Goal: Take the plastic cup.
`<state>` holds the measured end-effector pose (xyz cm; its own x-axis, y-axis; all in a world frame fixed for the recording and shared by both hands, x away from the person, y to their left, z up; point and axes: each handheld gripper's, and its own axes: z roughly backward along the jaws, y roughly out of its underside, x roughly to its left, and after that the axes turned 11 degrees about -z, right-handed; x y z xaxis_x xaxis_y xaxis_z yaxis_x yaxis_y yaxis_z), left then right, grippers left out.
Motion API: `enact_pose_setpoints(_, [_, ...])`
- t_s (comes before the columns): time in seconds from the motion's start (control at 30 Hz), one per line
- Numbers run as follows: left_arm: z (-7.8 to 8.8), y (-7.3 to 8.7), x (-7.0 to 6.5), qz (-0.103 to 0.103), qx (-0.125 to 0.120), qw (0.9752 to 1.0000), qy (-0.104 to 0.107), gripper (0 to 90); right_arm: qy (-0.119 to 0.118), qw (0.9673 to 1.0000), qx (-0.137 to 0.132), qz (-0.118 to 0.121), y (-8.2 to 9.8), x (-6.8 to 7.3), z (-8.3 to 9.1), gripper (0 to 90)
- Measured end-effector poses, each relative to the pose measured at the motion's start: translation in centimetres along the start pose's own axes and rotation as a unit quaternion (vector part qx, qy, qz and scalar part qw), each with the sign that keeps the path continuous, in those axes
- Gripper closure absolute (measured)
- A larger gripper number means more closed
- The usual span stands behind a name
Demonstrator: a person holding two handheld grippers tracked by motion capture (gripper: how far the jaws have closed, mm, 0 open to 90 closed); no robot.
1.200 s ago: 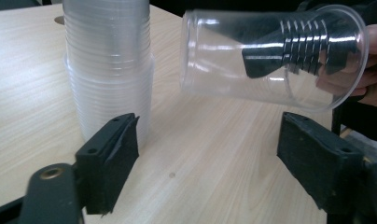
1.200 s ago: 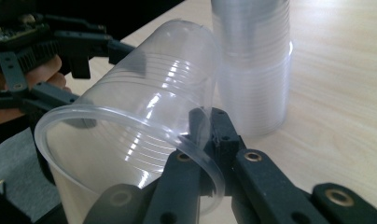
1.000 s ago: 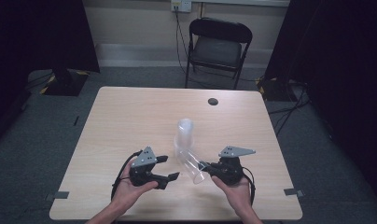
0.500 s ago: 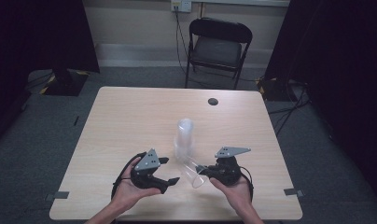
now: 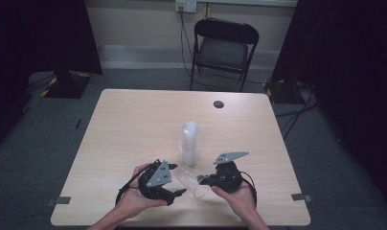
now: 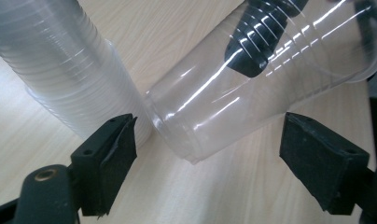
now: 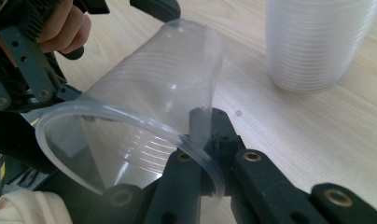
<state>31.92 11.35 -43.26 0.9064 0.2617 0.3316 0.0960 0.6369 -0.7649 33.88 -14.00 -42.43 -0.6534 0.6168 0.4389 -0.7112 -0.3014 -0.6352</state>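
On the near left of the table (image 5: pixel 134 124), the left gripper (image 5: pixel 178 194) rests in the person's left hand (image 5: pixel 134 201). Its jaws have just been opening and now stand spread, with the bottom end of a clear plastic cup (image 6: pixel 252 88) lying between them but clear of both pads. Just beyond, a stack of cups (image 5: pixel 189 143) stands upright near the table's middle, close beside the cup's bottom. The cup lies on its side, stretched between the two grippers, low over the wood. At its right end the right gripper (image 5: pixel 201 179), held in the right hand (image 5: pixel 237 199), pinches the cup's rim, one jaw inside the wall and one outside, pressed tight together.
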Motion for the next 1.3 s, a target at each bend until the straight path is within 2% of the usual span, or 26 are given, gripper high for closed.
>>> enact_pose_setpoints(0.1, [-0.1, 0.0, -0.2, -0.024, 0.003, 0.9997, -0.006, 18.3, 0.003, 1.0, 0.008, -0.004, -0.1, 0.1, -0.1, 89.9])
enact_pose_setpoints(0.27, [-0.6, 0.0, -0.7, -0.053, 0.01, 0.9986, -0.001, 17.4, -0.002, 0.9998, 0.018, -0.01, -0.2, 0.1, -0.4, 89.9])
enact_pose_setpoints(0.43, [-1.0, -0.2, -1.3, -0.098, 0.02, 0.9949, -0.011, 16.6, -0.006, 0.9992, 0.037, -0.013, -0.3, 0.3, -1.0, 89.9])
enact_pose_setpoints(0.5, [-1.1, -0.2, -1.4, -0.099, 0.017, 0.9949, -0.015, 15.4, -0.005, 0.9992, 0.038, -0.012, -0.4, 0.3, -1.1, 89.9])
enact_pose_setpoints(0.57, [-1.2, -0.4, -1.6, -0.111, 0.02, 0.9934, -0.016, 15.1, -0.005, 0.999, 0.043, -0.014, -0.5, 0.4, -1.5, 89.8])
enact_pose_setpoints(0.73, [-1.6, -0.5, -2.2, -0.112, 0.009, 0.9935, -0.015, 15.8, -0.006, 0.9987, 0.048, -0.015, -0.6, 0.5, -1.8, 89.4])
enact_pose_setpoints(0.77, [-1.7, -0.6, -2.3, -0.122, 0.01, 0.9924, -0.013, 16.2, -0.004, 0.9987, 0.049, -0.016, -0.6, 0.5, -1.8, 89.2])
enact_pose_setpoints(0.87, [-1.9, -0.7, -2.7, -0.113, 0.004, 0.9936, -0.009, 17.1, -0.004, 0.9986, 0.05, -0.018, -0.6, 0.5, -2.0, 89.0])
enact_pose_setpoints(1.03, [-2.0, -1.0, -3.1, -0.122, -0.003, 0.9925, -0.001, 20.5, -0.007, 0.9988, 0.042, -0.026, -0.5, 0.5, -2.3, 88.3])
enact_pose_setpoints(1.07, [-2.2, -1.1, -3.2, -0.131, -0.011, 0.9913, -0.001, 21.4, -0.005, 0.9988, 0.04, -0.026, -0.5, 0.6, -2.3, 88.1])
enact_pose_setpoints(1.2, [-2.3, -1.4, -3.6, -0.134, -0.016, 0.9909, 0.003, 22.0, -0.004, 0.9986, 0.047, -0.026, -0.4, 0.8, -2.7, 88.5])
enact_pose_setpoints(1.27, [-2.3, -1.4, -3.6, -0.122, -0.02, 0.9923, 0.004, 22.3, -0.003, 0.9985, 0.045, -0.03, -0.4, 0.9, -2.7, 88.5])
enact_pose_setpoints(1.3, [-2.3, -1.4, -3.5, -0.123, -0.017, 0.9922, 0.007, 22.3, -0.004, 0.9984, 0.045, -0.033, -0.4, 0.9, -2.8, 88.5])
